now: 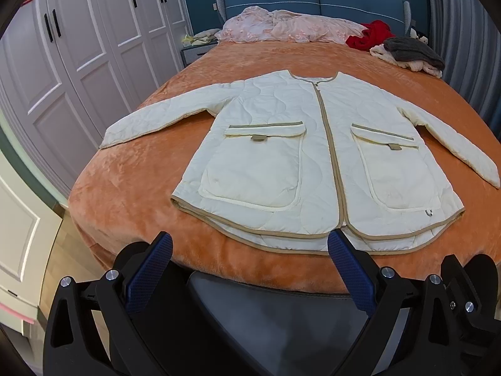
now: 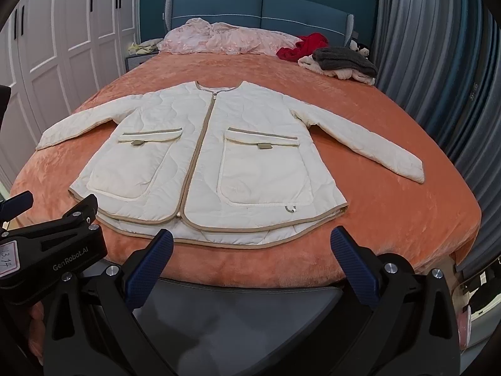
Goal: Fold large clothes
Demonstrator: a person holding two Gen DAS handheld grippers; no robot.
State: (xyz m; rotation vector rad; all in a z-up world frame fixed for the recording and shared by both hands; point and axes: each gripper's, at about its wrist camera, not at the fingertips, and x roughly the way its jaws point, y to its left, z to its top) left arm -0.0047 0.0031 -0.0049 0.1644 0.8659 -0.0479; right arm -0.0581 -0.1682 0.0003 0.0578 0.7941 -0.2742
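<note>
A cream quilted jacket (image 1: 281,156) with tan trim, zipped up, lies flat and face up on the orange bedspread (image 1: 141,172), both sleeves spread out to the sides. In the right wrist view the same jacket (image 2: 206,163) fills the middle of the bed. My left gripper (image 1: 250,244) hovers open just short of the jacket's hem, left of the zip's lower end. My right gripper (image 2: 250,241) is also open, above the bed's foot edge below the hem's right half. Neither holds anything. The left gripper's black body (image 2: 53,250) shows at the left of the right wrist view.
At the bed's head lie a crumpled pink quilt (image 1: 291,26), a red garment (image 1: 371,34) and a grey and cream heap of clothes (image 1: 410,53). White wardrobe doors (image 1: 78,47) line the left side, grey curtains (image 2: 438,78) the right. A dark padded footboard (image 1: 281,307) sits under the grippers.
</note>
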